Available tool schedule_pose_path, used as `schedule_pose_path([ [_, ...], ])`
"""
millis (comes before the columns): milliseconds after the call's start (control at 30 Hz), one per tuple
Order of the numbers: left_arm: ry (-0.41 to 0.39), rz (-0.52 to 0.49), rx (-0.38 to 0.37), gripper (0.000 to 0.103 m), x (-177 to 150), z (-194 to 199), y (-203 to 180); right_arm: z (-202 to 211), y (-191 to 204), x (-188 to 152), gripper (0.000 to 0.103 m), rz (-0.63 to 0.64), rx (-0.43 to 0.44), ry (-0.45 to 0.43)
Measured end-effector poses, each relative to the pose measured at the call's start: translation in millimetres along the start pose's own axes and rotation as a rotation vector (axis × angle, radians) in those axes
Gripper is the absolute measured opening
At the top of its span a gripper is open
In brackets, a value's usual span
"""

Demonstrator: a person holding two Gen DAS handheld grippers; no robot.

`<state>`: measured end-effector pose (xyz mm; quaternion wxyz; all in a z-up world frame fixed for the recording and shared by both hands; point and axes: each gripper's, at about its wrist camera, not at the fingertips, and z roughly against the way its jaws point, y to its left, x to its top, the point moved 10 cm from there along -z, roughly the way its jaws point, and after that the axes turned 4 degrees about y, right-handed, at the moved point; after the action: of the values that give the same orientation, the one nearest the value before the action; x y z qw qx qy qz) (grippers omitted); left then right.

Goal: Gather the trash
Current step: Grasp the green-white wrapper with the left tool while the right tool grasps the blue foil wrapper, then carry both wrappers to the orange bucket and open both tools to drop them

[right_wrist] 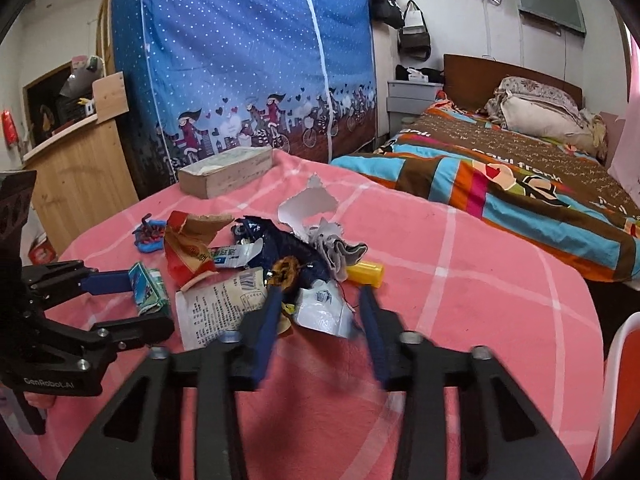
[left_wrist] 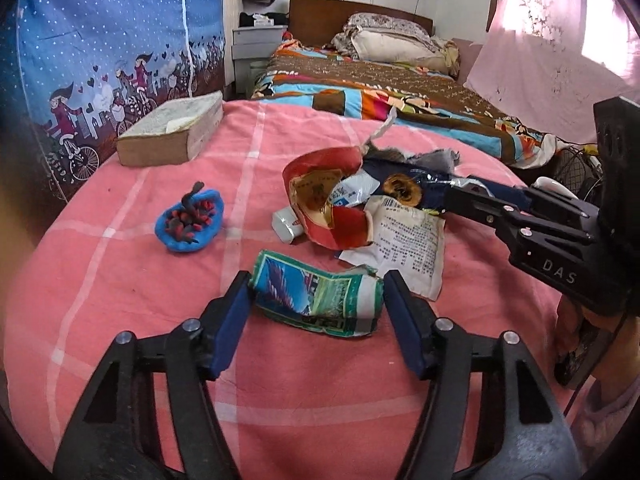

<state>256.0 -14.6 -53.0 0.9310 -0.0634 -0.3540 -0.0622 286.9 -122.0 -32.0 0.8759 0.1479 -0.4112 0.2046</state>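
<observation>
On the pink checked cloth of the worktop (left_wrist: 120, 280), a crumpled green-and-blue carton (left_wrist: 316, 300) lies flat, long axis crosswise between the wide-spread fingers of the left gripper (left_wrist: 316, 312). Just beyond the carton, the right gripper (right_wrist: 320, 312), fingers also wide, straddles a glossy white wrapper (right_wrist: 324, 312) in the litter pile.

A round table under a pink checked cloth (left_wrist: 120, 320). At its centre lies a heap of torn wrappers and papers (left_wrist: 360, 208). A thick book (left_wrist: 172, 132) sits at eleven o'clock, a blue clay dish (left_wrist: 188, 220) at nine.
</observation>
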Motion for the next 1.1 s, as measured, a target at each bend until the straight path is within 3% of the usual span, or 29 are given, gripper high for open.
schedule_pose_path([
  [200,-0.039,-0.003,0.008,0.058,5.2,7.3,-0.2,15.4,5.1,-1.7,0.021,0.026,-0.014,-0.058],
  [367,-0.055,-0.002,0.015,0.05,7.8,11.2,-2.5,36.4,12.0,-0.9,0.014,0.088,-0.086,-0.14],
  [533,-0.09,0.023,-0.006,0.045,8.3,18.7,-6.9,56.7,13.2,0.5,0.013,0.111,-0.116,-0.223],
  [833,-0.144,0.032,-0.014,0.045,6.7,31.1,-21.1,77.8,22.8,-10.8,0.013,0.371,-0.383,-0.284],
  [967,-0.151,0.028,-0.021,0.045,5.4,32.6,-30.6,74.8,19.5,-17.7,0.013,0.467,-0.5,-0.256],
  [1100,-0.142,0.016,-0.034,0.045,3.1,29.9,-41.6,68.1,10.1,-31.3,0.013,0.491,-0.535,-0.204],
])
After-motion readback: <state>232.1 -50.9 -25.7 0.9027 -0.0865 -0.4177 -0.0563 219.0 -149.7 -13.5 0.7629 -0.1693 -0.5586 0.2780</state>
